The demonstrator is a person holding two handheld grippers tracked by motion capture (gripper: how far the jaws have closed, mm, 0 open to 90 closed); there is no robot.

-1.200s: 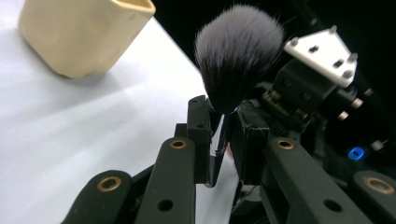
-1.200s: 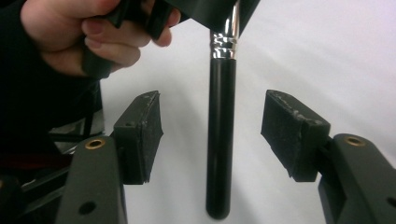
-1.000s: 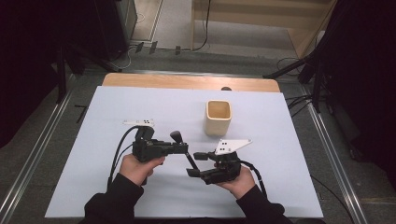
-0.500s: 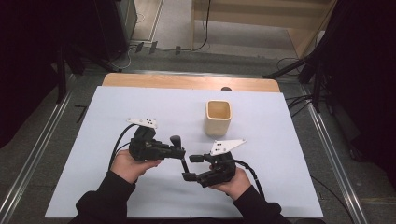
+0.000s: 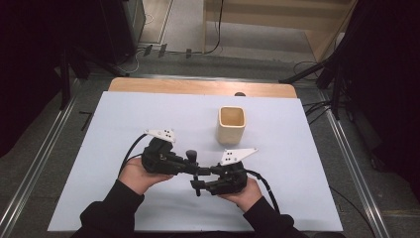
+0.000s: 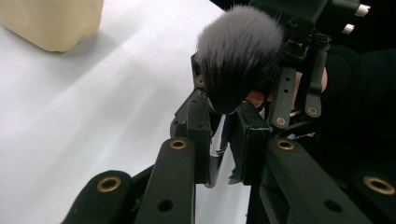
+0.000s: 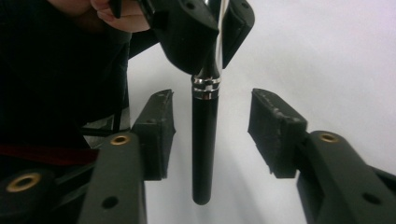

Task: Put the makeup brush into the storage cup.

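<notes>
Here the left hand-held gripper [image 6: 224, 158] pinches the brush [image 6: 238, 56]; the right hand-held gripper [image 7: 210, 135], at four o'clock, straddles its handle, spread.

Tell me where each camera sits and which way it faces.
High view: above the person's side, looking forward and down on the white table; forearms, both hands, left claw and right claw show.
Left claw view: rides the left claw, looking along its jaws, shut on the black-handled makeup brush with grey bristles; the right hand shows beyond.
Right claw view: rides the right claw, jaws open either side of the brush handle; the left hand shows.
Shared: both claw views show the brush; the high and left claw views show the square beige cup.
</notes>
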